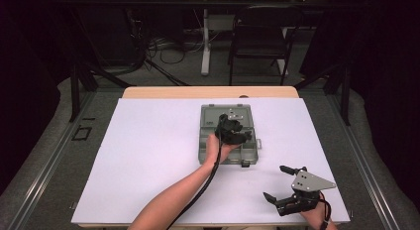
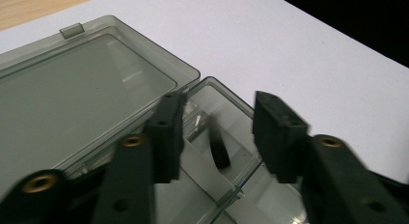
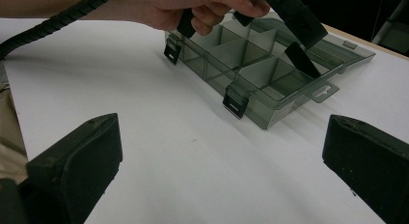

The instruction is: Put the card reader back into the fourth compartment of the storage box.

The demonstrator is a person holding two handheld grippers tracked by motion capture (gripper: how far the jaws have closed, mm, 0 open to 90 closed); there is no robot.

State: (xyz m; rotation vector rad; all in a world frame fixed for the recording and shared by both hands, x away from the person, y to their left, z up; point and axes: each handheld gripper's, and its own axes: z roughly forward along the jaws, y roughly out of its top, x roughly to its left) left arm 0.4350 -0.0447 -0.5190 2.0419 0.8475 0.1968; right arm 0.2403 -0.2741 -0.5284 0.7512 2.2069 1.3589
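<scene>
Open compartment box (image 1: 229, 141) mid-table on white sheet (image 1: 148, 155); left gripper (image 1: 232, 131) over it; right gripper (image 1: 287, 185) near front right corner.

My left gripper (image 1: 232, 130) hovers over the open grey compartment box (image 1: 229, 135) at the middle of the white board (image 1: 148, 155); my right gripper (image 1: 286, 183) sits near the board's front right corner, jaws spread wide, well apart from the box.

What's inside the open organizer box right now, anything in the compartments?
The organizer box is open, with clear dividers. One small dark piece stands in a compartment below the left gripper. The visible compartments otherwise look empty; the hand covers the far ones.
</scene>
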